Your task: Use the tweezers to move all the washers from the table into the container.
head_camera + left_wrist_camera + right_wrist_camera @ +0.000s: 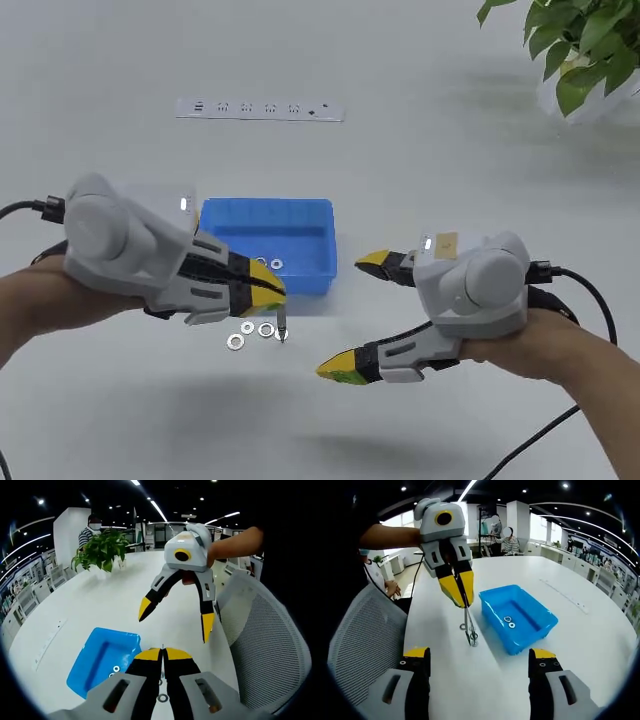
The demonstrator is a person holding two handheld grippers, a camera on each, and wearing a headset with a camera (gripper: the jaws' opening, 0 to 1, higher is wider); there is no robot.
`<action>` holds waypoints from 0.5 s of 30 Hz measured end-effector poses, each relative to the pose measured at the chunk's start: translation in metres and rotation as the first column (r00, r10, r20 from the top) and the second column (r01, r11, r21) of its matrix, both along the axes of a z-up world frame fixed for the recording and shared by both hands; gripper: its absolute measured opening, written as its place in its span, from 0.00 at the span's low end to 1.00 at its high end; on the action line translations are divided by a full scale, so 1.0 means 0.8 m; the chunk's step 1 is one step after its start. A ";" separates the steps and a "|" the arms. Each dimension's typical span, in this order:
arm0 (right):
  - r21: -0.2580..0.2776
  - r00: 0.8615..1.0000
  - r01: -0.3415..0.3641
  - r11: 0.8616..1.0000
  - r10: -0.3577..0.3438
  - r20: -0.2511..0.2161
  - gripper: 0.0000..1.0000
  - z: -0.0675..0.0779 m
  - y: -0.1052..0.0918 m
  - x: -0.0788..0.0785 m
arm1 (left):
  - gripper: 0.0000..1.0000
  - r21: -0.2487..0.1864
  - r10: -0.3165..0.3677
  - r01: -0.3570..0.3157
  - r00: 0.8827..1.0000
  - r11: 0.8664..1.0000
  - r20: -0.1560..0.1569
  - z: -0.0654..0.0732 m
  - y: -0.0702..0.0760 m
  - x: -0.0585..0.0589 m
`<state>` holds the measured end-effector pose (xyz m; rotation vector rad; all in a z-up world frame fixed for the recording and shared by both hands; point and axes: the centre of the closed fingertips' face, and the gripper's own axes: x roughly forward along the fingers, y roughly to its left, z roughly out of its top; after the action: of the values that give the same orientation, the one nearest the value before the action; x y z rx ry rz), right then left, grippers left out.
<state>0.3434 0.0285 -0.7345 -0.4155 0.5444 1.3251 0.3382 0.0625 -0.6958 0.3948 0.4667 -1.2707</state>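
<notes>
Just in front of the container point(312, 282), on its near side, a few washers point(266, 330) lie in a loose cluster on the table point(450, 150), and two more already sit inside the container. The left gripper point(262, 290) is clamped on the tweezers point(281, 330), its jaws pressed together over the upper end. The right gripper point(358, 315) hangs to the right of the container with its jaws spread wide and nothing between them. From where I stand, the weak point is that grip: the tweezers are pinched only at the jaw tips, so I'd expect them to twist or slide if they're pressed hard on the table. The washers are thin and flat, so the points could skate off one or flick it away from the container. One only half caught might well drop short of the near wall on the way over. I cannot tell whether the points have a washer between them. The tweezers' long axis runs nearly upright, leaning a little. Their points aim down at the end of the cluster nearest the container, touching or just above the table.
</notes>
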 end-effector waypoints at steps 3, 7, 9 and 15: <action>0.004 1.000 -0.008 1.000 0.008 0.002 0.81 0.000 0.003 0.000 | 0.05 -0.002 -0.003 0.003 1.000 1.000 -0.005 0.000 0.000 -0.001; 0.007 1.000 -0.023 1.000 0.023 0.006 0.79 0.001 0.007 -0.001 | 0.05 0.003 -0.010 0.010 1.000 1.000 -0.009 0.000 0.001 -0.003; 0.009 0.999 -0.036 0.999 0.035 0.011 0.77 0.001 0.010 -0.002 | 0.05 0.006 -0.015 0.015 1.000 1.000 -0.011 0.000 0.002 -0.004; 0.019 0.996 -0.086 0.996 0.085 0.034 0.67 0.001 0.022 -0.006 | 0.05 0.016 -0.018 0.018 1.000 1.000 -0.012 -0.001 0.004 -0.006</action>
<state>0.3388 0.0459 -0.7336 -0.4470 0.4893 1.4024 0.3331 0.0653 -0.6964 0.4058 0.4848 -1.2882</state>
